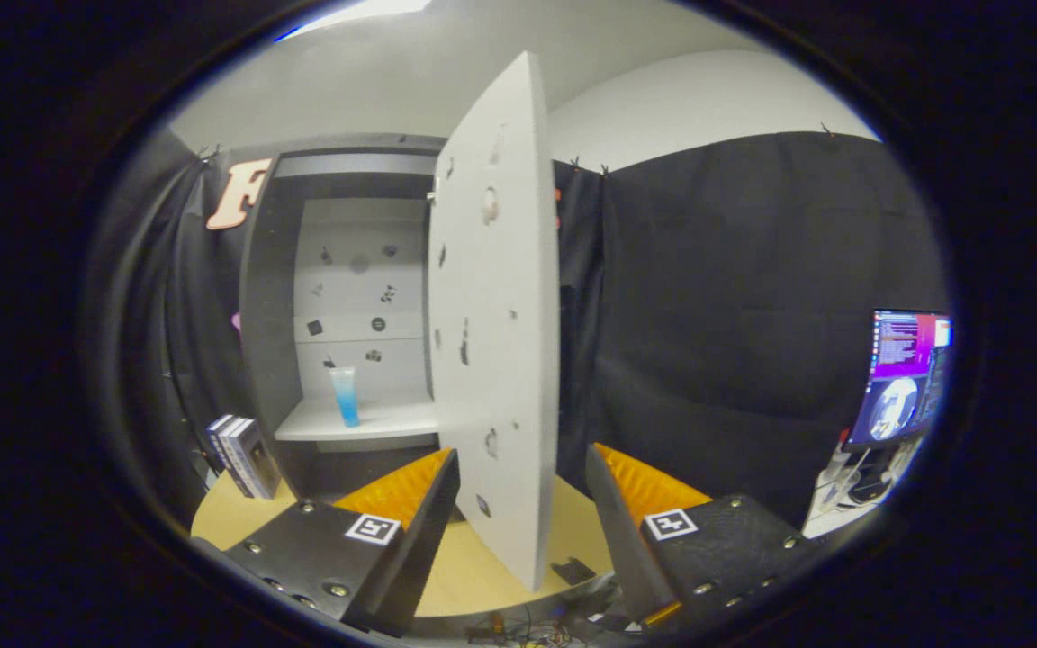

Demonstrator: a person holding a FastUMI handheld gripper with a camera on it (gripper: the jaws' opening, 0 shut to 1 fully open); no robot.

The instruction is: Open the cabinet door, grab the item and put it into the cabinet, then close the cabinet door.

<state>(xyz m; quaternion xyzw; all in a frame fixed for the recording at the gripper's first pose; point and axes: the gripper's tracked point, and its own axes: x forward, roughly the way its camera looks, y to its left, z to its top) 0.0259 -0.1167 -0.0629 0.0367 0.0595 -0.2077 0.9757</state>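
Books (244, 456) at 9 o'clock on worktop (482, 576). Item: slim clear-to-blue tube (345, 395), upright on shelf inside cabinet (338, 297), beyond fingers at 11. Cabinet door (496, 315) open w/ edge between fingers. Tool (523, 490) spread, pinching nothing.

white cabinet door (496, 315) – dark specks, blue-to-clear bottle (345, 395), grey cabinet (262, 297), tan table (473, 576), open gripper (523, 504)

table (482, 576): cabinet (275, 297), boxes (244, 454) beside it | shelf (374, 421): blue bottle (345, 394) upright
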